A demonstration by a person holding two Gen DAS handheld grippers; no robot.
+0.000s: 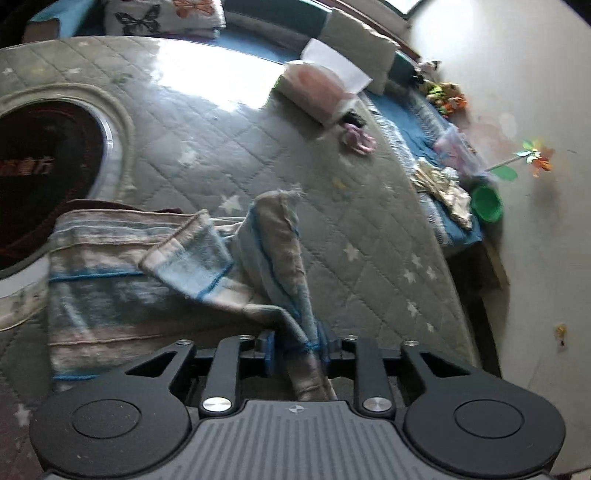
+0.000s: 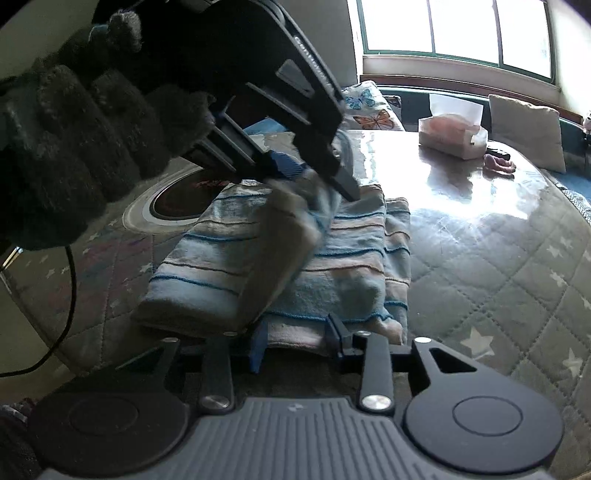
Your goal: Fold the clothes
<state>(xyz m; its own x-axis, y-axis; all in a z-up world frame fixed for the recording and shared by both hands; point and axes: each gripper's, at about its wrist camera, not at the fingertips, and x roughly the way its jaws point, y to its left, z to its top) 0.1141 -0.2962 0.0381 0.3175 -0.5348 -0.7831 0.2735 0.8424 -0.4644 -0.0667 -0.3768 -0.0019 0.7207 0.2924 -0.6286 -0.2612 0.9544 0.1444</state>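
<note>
L wrist: left gripper [image 1: 295, 350] pinching a twisted edge of the striped towel [image 1: 122, 280], pads pressing on it; rest lying folded on quilted table cover [image 1: 369, 236]. Showing here only: green cup [image 1: 487, 204], pinwheel [image 1: 532, 158]. Red characters on dark round plate [image 1: 40, 162], too blurred to read.

R wrist: right gripper [image 2: 301, 345] gaping at towel's near edge, not clamping. Showing here only: gloved hand [image 2: 74, 147], window [image 2: 454, 33]. Tissue box [image 2: 452, 134] behind.
</note>
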